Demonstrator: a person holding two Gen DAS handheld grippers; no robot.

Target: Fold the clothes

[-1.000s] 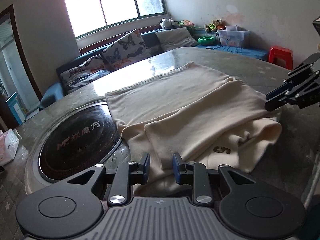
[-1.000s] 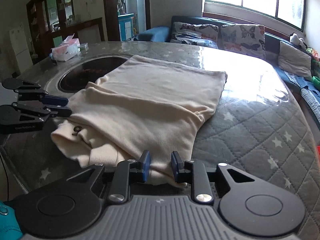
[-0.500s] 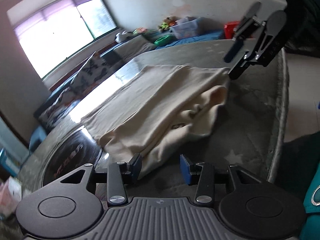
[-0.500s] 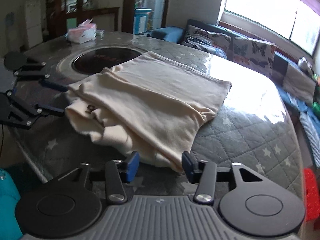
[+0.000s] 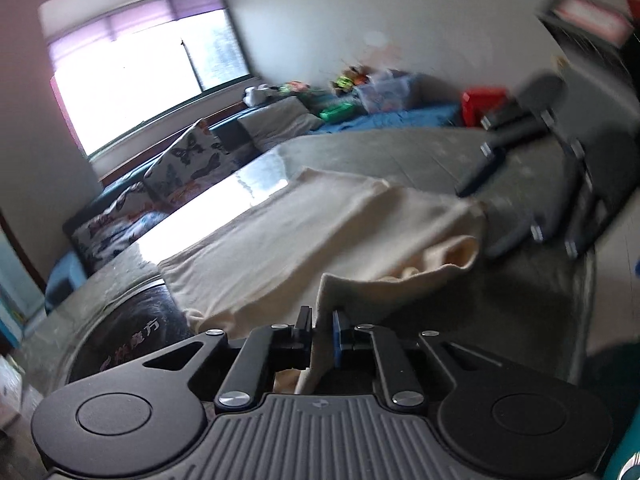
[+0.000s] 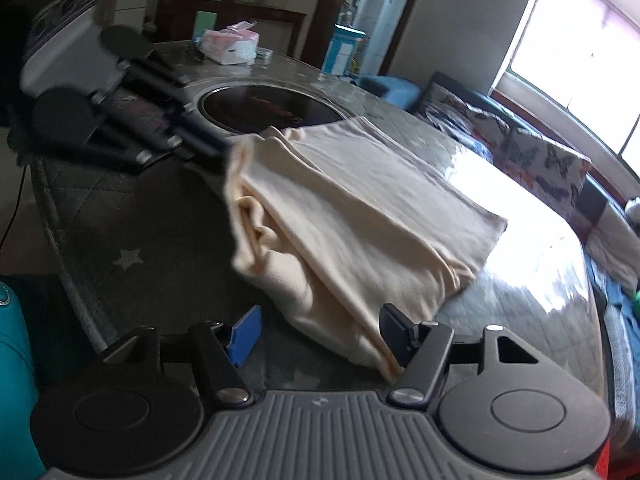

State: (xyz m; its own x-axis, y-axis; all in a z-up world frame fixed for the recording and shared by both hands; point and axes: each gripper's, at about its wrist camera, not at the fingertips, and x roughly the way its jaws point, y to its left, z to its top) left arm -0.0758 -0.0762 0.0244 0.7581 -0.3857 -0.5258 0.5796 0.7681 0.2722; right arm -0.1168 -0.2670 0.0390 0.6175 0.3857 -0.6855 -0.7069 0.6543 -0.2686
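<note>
Left gripper jaws now clenched on near corner of cream garment, open half second back; right gripper jaws just widening, spread astride opposite corner, not pinching; garment half-folded on table beside hotplate; next fold likely starting.

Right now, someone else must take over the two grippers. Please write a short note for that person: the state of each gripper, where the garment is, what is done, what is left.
Left gripper: shut on the near edge of the cream garment; that corner is lifted.
Right gripper: jaws have just been opening, now wide on either side of the garment's near corner, pads not pressing it.
Garment: partly folded in layers on the quilted table, beside the dark round hotplate.
Done: first folds.
Left: probably close the right gripper on its corner, then fold over and flatten.
</note>
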